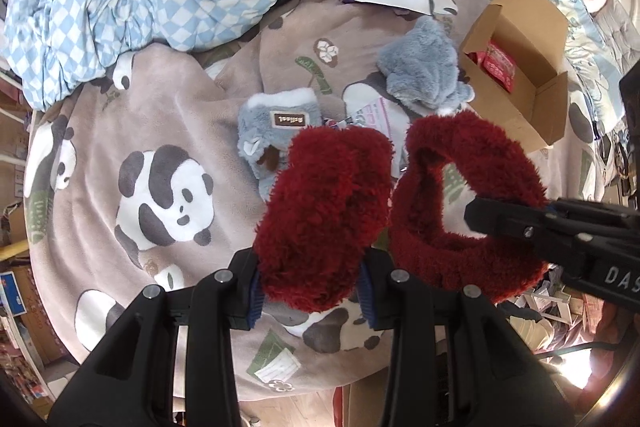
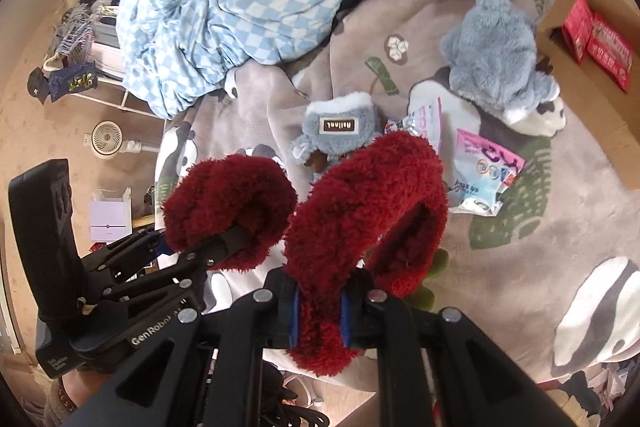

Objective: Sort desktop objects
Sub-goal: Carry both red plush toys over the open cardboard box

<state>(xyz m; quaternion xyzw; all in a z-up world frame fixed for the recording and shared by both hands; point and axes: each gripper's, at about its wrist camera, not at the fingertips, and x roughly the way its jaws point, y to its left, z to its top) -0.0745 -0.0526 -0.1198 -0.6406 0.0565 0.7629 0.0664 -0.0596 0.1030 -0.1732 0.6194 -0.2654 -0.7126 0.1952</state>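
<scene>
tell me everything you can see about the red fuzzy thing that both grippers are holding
The red fuzzy item is dark red, shaggy plush, one long soft piece bent into a loop or band. The left hand-held gripper pinches one thick end; the right hand-held gripper clamps the other side, where it opens into a ring. It hangs lifted above the panda blanket, not touching it.

Each camera sits just behind its own tongs, close above the bed. The left looks straight down, the right slants down. Both share the panda blanket [image 1: 168,131] [image 2: 560,211] ahead of the tongs.
</scene>
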